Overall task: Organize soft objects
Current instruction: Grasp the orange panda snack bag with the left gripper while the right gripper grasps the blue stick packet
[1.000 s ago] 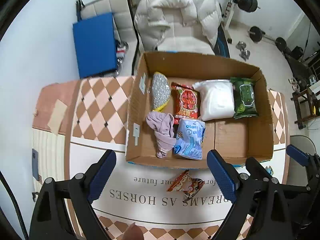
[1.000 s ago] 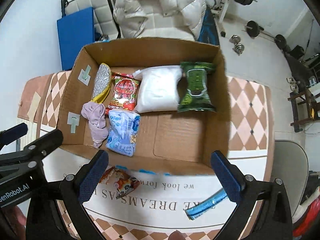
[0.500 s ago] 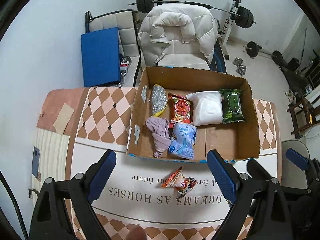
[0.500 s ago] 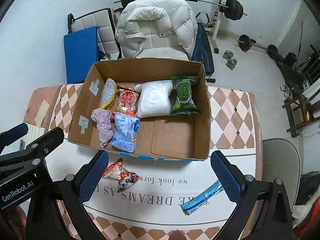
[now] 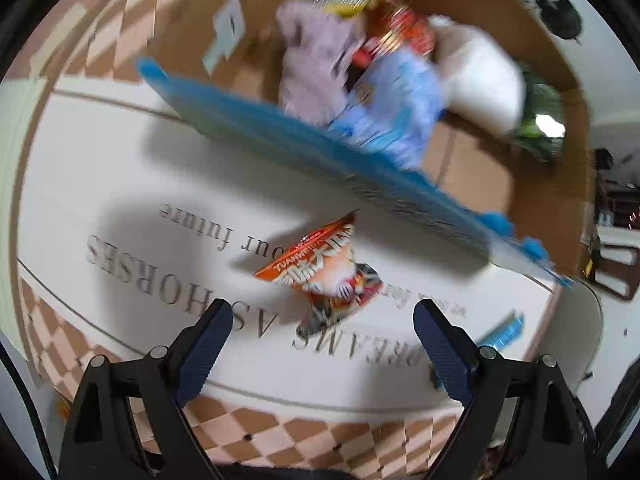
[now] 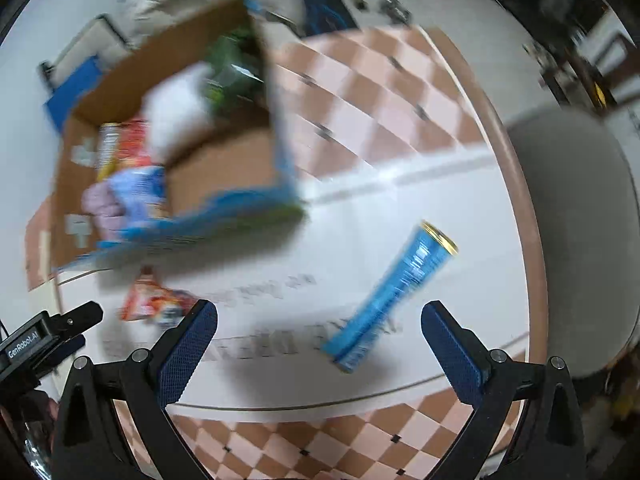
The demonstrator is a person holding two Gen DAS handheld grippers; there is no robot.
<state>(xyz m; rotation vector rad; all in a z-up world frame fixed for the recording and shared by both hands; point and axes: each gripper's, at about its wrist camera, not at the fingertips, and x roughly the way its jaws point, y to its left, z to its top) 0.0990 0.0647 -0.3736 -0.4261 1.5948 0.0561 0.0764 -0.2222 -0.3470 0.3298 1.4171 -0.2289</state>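
Observation:
An orange snack packet (image 5: 320, 270) lies on the white table mat, just ahead of my open, empty left gripper (image 5: 322, 334); it also shows in the right wrist view (image 6: 154, 304). A long blue packet (image 6: 390, 298) lies on the mat ahead of my open, empty right gripper (image 6: 318, 336); its end shows in the left wrist view (image 5: 504, 330). The cardboard box (image 5: 256, 112) behind holds a lilac cloth (image 5: 316, 52), a light blue pack (image 5: 396, 108), a white bag (image 5: 480, 80), red and green packets. Both views are motion-blurred.
The box also appears in the right wrist view (image 6: 224, 184), at the left. The table has a checkered cloth (image 6: 360, 96) and a curved right edge. A grey chair seat (image 6: 580, 208) stands beyond that edge. Gym gear lies on the floor behind.
Both grippers have dropped down toward the table and tilted forward. The orange packet now sits close ahead of the left gripper, the blue packet ahead of the right. Both stay open.

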